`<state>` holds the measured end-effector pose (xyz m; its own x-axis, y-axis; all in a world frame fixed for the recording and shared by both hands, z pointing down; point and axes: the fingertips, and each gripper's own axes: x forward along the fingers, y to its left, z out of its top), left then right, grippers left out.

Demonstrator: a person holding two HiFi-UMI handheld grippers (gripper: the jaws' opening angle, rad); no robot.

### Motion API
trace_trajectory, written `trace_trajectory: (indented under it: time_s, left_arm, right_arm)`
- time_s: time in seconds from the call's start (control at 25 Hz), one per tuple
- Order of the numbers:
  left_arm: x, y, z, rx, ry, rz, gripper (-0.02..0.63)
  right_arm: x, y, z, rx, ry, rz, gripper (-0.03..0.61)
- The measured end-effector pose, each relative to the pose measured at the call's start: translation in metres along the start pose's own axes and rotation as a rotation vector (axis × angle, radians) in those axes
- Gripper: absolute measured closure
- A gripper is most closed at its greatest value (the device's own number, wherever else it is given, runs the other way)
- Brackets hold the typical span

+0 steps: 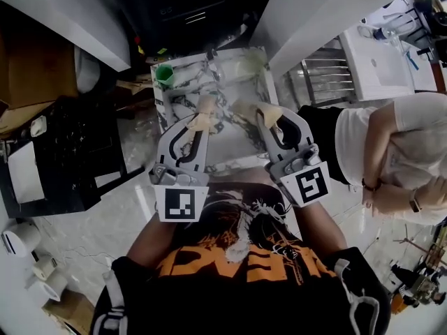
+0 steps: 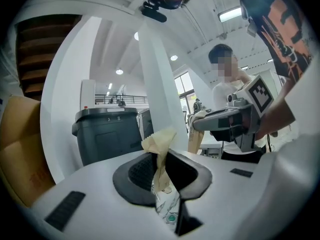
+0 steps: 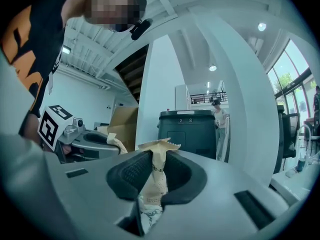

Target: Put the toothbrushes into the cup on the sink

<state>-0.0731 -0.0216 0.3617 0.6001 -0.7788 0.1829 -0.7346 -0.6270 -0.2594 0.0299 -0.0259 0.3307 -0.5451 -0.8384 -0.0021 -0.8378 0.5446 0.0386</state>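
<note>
Head view shows us above the marble sink (image 1: 241, 75): our left gripper (image 1: 198, 128) pinches one toothbrush (image 1: 205, 117), our right gripper (image 1: 269, 123) another (image 1: 248, 108), both in crumpled beige paper. The green cup (image 1: 164, 74) stands at its left corner.

The sink (image 1: 241, 82) looks like shiny marble, white with dark veins. The cup (image 1: 164, 74) at its upper left is green and looks like plastic. The left gripper (image 2: 160, 153) and right gripper (image 3: 159, 155) have smooth, dull, pale grey plastic shells. Their pads (image 2: 138, 172) are black with tiny ribs, like rubber. The left brush (image 2: 159, 176) and right brush (image 3: 154, 190) are wrapped in crinkly tan paper with small print. The floor (image 1: 105, 222) is glossy. The box (image 3: 122, 120) is plain brown cardboard. The bin (image 3: 191, 130) is dark, smooth plastic.
</note>
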Motion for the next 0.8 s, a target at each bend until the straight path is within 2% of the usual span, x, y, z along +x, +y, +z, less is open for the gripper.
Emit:
trace_trajectory:
  time_s: [0.2,0.36,0.72,0.8]
  left_arm:
    - [0.025,0.003,0.011,0.012,-0.014,0.001,0.545]
    - [0.05,-0.004,0.016,-0.012,-0.02,-0.007,0.545]
    - [0.126,-0.025,0.014,-0.005,-0.049,-0.041,0.545]
    - [0.141,-0.025,0.008,-0.006,-0.034,-0.038,0.545]
  right_arm:
    - [0.016,-0.02,0.0,-0.006,-0.011,0.027,0.502]
    - [0.024,-0.041,0.002,-0.01,-0.017,0.04,0.502]
    - [0.042,-0.12,-0.022,-0.023,-0.005,0.003,0.502]
    - [0.048,-0.136,-0.03,-0.024,0.0,-0.005,0.502]
